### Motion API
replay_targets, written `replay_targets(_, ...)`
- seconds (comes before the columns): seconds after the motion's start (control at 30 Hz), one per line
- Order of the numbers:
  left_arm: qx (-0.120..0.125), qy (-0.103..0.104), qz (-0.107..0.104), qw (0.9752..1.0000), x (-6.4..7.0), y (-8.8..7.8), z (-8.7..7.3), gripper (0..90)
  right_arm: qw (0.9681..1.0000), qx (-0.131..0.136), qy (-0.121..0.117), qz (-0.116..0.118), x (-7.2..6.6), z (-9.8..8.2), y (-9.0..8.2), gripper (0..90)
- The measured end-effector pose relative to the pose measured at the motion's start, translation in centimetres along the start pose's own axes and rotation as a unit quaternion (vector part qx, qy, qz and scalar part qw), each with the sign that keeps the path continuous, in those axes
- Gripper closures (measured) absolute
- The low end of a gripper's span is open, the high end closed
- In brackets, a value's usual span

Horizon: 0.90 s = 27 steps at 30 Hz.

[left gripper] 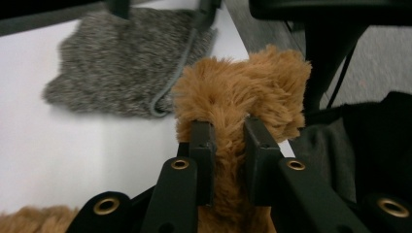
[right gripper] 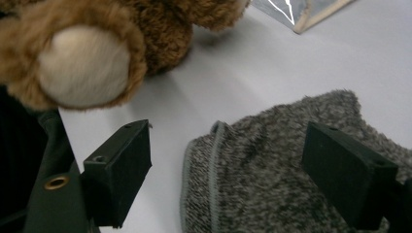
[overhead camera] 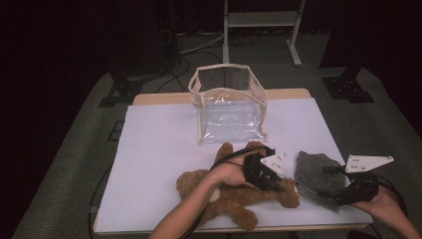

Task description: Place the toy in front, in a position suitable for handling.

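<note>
The brown teddy bear (overhead camera: 234,191) lies on the white counter (overhead camera: 159,149), in front of the clear plastic bag (overhead camera: 229,107) that stands upright at the far side; the left gripper (left gripper: 228,141) is over the bear, and its fingers (left gripper: 201,145) pinch a tuft of the bear's fur between them. The grey knitted cloth (overhead camera: 318,179) lies flat just to the right of the bear, near the counter's right edge; the right gripper (right gripper: 228,170) is low above this cloth with its fingers (right gripper: 121,160) spread wide, one at each side of the cloth, holding nothing.
</note>
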<state>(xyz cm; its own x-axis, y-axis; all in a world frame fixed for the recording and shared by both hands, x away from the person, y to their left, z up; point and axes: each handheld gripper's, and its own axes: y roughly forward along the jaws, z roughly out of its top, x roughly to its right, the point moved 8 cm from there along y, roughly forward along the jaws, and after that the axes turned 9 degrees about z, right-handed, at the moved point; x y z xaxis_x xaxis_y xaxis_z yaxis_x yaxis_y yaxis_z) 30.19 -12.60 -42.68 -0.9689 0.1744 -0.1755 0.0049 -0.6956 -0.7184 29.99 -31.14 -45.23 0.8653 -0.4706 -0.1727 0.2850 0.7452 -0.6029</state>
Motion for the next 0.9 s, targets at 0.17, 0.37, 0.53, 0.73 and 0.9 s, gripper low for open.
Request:
replay_targets(0.17, -0.007, -0.004, 0.003, 1.0, 0.1, -0.1, 0.0, 65.8, 0.9999, -0.016, 0.006, -0.003, 1.3, -0.1, 0.9, 17.4)
replay_targets(0.37, 0.016, -0.007, 0.022, 0.9996, 0.6, -2.7, 0.5, 54.8, 0.9993, -0.032, 0.012, -0.013, 3.8, 0.6, 3.0, 22.9)
replay_targets(0.53, 0.021, -0.017, 0.045, 0.9986, 1.1, -5.3, -0.9, 51.0, 0.9977, -0.052, 0.029, -0.034, 5.6, 0.2, 4.5, 27.7)
replay_targets(0.73, 0.032, -0.046, 0.074, 0.9957, 1.9, -8.6, -3.8, 49.2, 0.9966, -0.062, 0.039, -0.039, 6.2, -1.1, 5.5, 40.1)
replay_targets(0.9, 0.037, -0.068, 0.1, 0.9919, 3.1, -11.3, -6.0, 47.1, 0.9968, -0.053, 0.034, -0.05, 6.0, -1.5, 5.6, 53.2)
